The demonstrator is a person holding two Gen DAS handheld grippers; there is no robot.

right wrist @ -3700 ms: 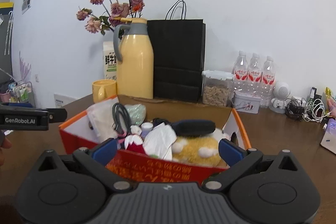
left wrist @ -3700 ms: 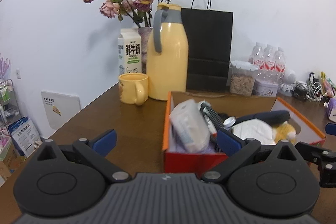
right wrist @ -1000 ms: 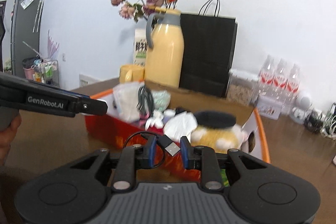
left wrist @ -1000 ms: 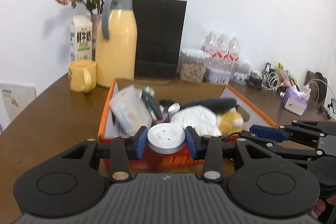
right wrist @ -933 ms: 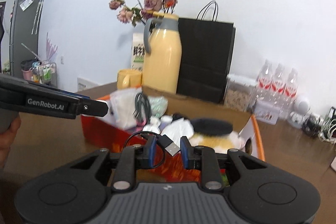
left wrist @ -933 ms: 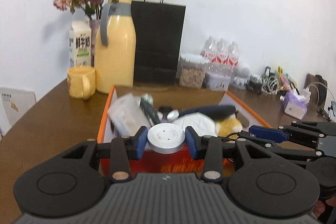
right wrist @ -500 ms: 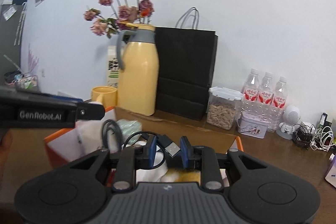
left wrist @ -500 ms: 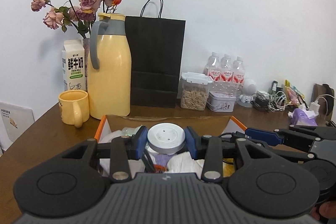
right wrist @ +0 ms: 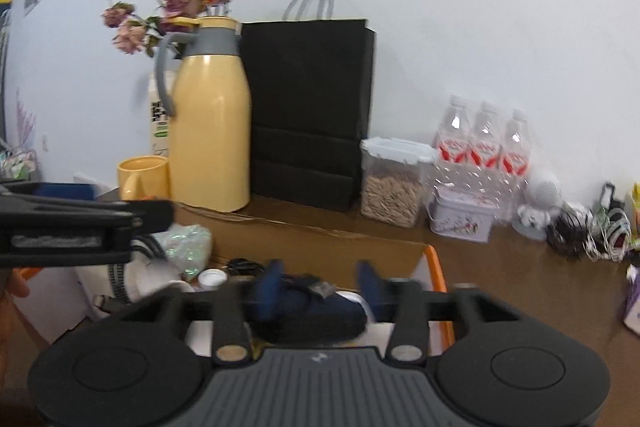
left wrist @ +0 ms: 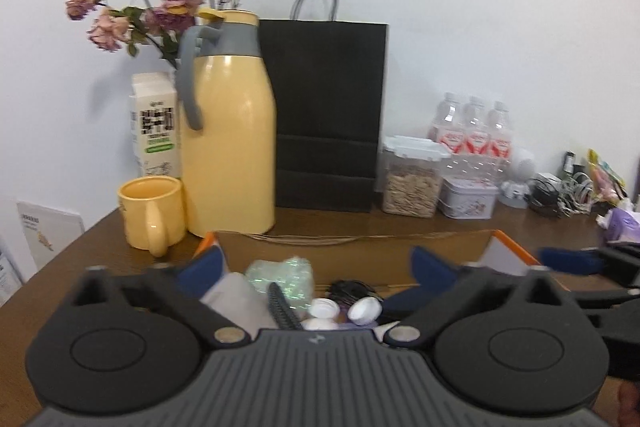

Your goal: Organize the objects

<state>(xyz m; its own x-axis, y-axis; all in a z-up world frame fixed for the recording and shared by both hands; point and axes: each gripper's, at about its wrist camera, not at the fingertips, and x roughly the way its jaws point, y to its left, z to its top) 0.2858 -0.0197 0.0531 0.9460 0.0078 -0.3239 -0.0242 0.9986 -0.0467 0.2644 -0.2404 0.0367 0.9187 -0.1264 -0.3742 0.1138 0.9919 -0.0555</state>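
I have both grippers hanging over the box [left wrist: 508,251] near the worktop's back edge so whatever they drop lands inside: the left gripper [left wrist: 316,263] is opening wide and empty, the right gripper [right wrist: 320,281] is opening with nothing between its pads.

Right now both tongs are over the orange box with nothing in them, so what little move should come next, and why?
Probably lift both tongs back, up and away from the orange box. The left tongs are opening wide with nothing between them, and the right tongs are opening empty too. Both hang over the box's jumble, where small white caps lie, so backing off should clear the way.
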